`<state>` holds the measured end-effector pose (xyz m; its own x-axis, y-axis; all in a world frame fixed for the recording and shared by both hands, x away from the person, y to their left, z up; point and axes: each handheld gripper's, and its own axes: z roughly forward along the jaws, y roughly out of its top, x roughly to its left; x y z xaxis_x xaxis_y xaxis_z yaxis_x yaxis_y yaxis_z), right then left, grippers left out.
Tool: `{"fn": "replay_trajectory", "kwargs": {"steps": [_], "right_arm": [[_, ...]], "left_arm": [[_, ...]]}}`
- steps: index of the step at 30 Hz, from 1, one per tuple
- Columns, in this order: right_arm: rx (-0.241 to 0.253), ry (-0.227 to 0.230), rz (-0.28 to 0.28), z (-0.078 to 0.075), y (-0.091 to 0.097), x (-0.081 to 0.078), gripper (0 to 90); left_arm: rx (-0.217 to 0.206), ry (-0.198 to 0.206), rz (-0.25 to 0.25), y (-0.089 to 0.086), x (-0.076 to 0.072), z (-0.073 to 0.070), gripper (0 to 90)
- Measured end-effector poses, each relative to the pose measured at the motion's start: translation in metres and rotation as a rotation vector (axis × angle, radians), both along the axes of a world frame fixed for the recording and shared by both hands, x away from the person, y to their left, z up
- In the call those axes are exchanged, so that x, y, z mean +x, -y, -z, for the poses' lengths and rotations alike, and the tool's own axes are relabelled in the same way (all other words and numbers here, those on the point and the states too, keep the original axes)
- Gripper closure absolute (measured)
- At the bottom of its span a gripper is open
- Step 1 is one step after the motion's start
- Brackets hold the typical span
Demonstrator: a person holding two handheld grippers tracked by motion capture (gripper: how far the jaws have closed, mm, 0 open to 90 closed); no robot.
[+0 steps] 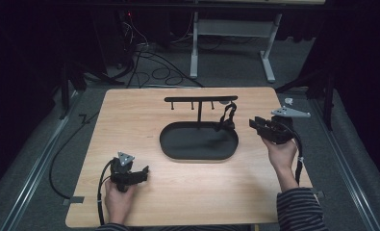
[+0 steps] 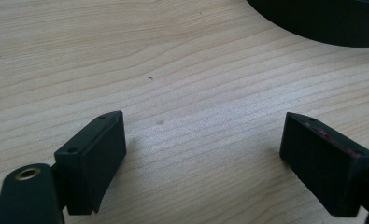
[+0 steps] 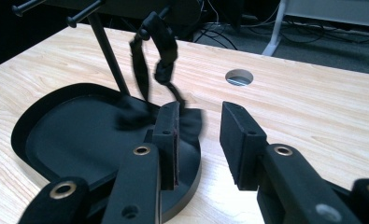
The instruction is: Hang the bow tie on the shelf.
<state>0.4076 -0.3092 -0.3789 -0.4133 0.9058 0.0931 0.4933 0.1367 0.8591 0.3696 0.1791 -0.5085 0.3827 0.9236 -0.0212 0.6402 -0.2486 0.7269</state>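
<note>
A black oval tray lies mid-table with a T-shaped peg stand rising from its far edge. A black strap with a bow-like end hangs from the stand's right end, its lower part resting on the tray. In the right gripper view the strap dangles just ahead of the jaws. My right gripper hovers beside the tray's right end; its jaws stand open with nothing between them. Near the table's front left, my left gripper is wide open over bare wood.
The tray's rim shows at the top right of the left gripper view. A round hole pierces the tabletop behind the strap. Cables and a white table frame stand on the floor beyond the far edge.
</note>
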Motion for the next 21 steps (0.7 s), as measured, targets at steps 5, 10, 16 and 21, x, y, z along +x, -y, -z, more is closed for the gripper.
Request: {"fn": "replay_trajectory", "kwargs": {"steps": [5, 10, 16, 21], "right_arm": [[0.005, 0.001, 0.004, 0.001, 0.003, -0.004, 68.3], [0.004, -0.001, 0.006, 0.002, 0.008, -0.01, 67.6], [0.015, -0.001, 0.012, 0.006, 0.012, -0.016, 67.2], [0.024, -0.004, 0.018, 0.01, 0.017, -0.02, 66.2]], "left_arm": [[0.0, 0.0, 0.0, 0.0, 0.0, 0.0, 14.9], [0.0, 0.0, 0.0, 0.0, 0.0, 0.0, 14.9], [0.0, 0.0, 0.0, 0.0, 0.0, 0.0, 14.9], [0.0, 0.0, 0.0, 0.0, 0.0, 0.0, 14.9]]}}
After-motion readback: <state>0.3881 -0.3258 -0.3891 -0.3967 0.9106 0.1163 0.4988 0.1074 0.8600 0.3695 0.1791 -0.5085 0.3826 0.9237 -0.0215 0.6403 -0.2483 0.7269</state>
